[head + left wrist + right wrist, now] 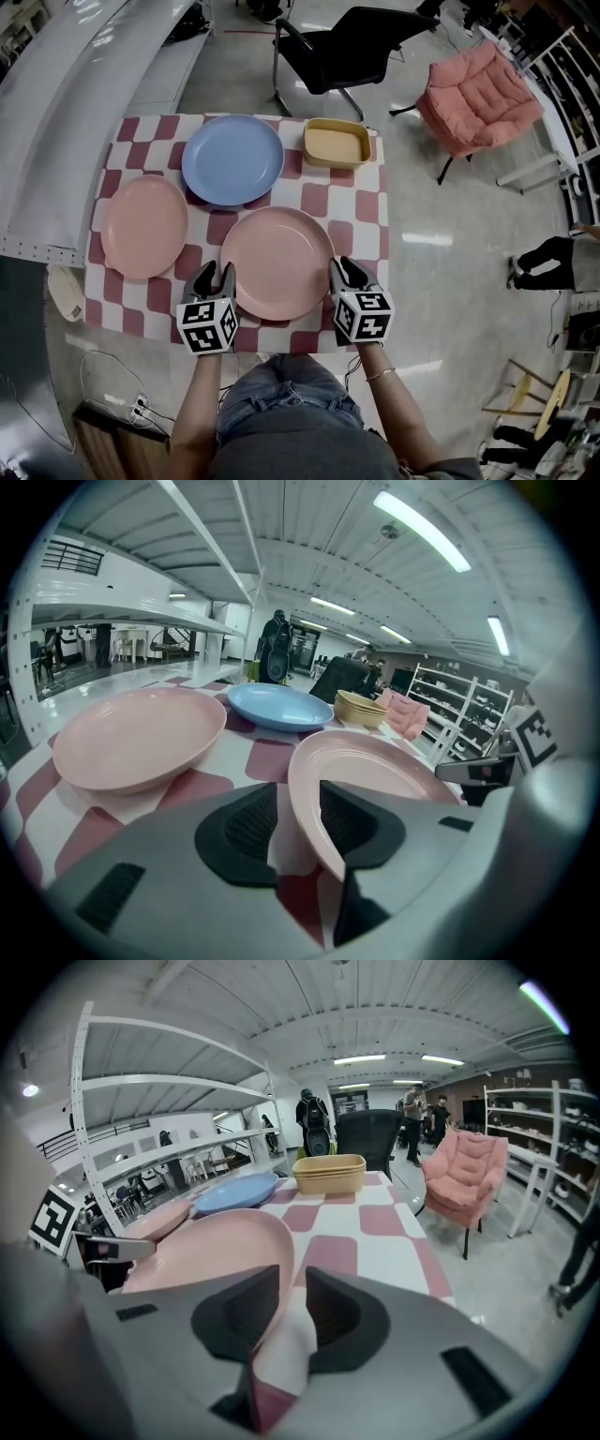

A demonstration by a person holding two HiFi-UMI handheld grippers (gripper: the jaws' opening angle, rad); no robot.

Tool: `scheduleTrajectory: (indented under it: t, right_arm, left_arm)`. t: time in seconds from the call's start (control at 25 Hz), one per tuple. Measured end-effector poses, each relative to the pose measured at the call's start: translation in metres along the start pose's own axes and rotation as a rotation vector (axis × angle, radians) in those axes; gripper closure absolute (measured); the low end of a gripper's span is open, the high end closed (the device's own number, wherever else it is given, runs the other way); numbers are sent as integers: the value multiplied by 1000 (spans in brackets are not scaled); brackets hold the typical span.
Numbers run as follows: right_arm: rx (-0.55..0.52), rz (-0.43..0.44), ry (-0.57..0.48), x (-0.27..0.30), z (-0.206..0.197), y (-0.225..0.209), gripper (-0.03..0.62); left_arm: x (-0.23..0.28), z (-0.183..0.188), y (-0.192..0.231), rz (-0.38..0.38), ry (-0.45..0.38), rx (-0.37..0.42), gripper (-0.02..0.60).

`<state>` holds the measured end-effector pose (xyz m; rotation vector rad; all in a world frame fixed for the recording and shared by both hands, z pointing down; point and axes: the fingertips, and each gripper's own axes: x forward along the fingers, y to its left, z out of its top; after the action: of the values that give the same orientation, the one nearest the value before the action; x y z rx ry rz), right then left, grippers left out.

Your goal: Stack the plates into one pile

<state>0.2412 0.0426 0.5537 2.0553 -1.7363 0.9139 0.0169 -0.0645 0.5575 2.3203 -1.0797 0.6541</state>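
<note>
The big pink plate [277, 262] sits on the table [361, 202], on the side nearest the person. The left gripper [216, 277] is at the left edge of this plate and the right gripper [349, 272] is at its right edge. Both sets of jaws are apart, with the plate's rim in the gap between them, but they do not squeeze it. If the person lifts now, the plate can slip out and bang down. If only one side bites, the plate can tip and slide off. The jaws sit low by the checked cloth, so they could pinch it and tug everything. The other pink plate [144, 226] lies just left of this plate, the blue plate [232, 159] just behind it, and the yellow dish [337, 142] behind it to the right, so a wide swing could bump them
</note>
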Motion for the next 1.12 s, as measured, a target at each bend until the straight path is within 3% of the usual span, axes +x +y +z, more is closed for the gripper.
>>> scheduleTrajectory:
  t: [0.32,0.68,0.88,1.12]
  right_arm:
    - [-18,25,62,10,-10,3,513]
    - [-17,17,67,12,-8,5,522]
    - [7,9,51,7,-1,10,526]
    - [-11,34,34,12,21,26,526]
  left_arm:
    - [10,-16,-2,-13,63,-50,430]
    - [15,-16,-5,-5,68,-54,462]
    - [9,-13,-4,19,65,-43,476]
    - [-7,4,11,80,33,-86,502]
